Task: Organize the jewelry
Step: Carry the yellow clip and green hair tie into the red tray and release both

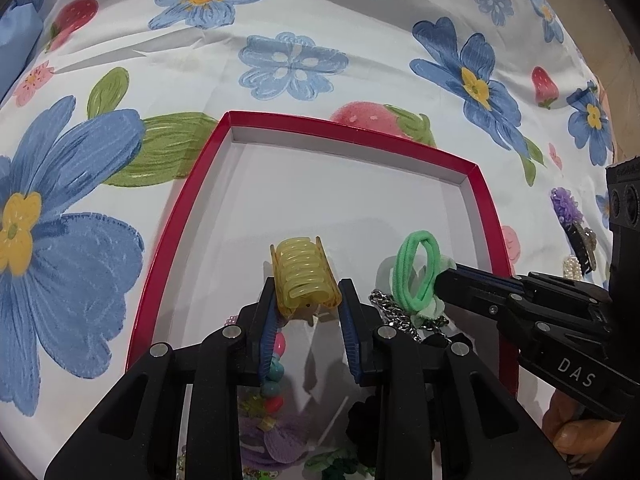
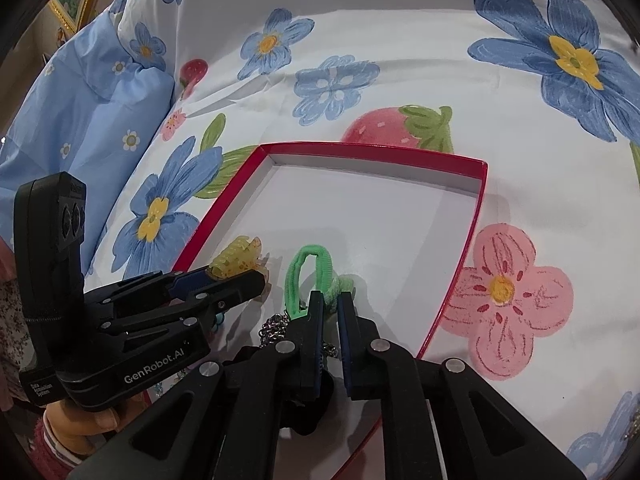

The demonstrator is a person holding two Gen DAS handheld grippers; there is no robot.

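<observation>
1 red tray (image 1: pixel 176 216), 1 yellow claw clip (image 1: pixel 305 276), 1 green hair tie (image 1: pixel 414 268), 1 chain (image 1: pixel 390 312)

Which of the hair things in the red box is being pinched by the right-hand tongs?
The green hair tie, looped upright at the right tongs. The yellow claw clip sits between the left tongs instead.

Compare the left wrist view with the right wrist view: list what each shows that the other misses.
Only the left wrist view shows the beaded bracelet, the purple flower clip and the pearl clip outside the box. Only the right wrist view shows the blue pillow. Both show the red box, yellow claw clip, green hair tie and silver chain.
</observation>
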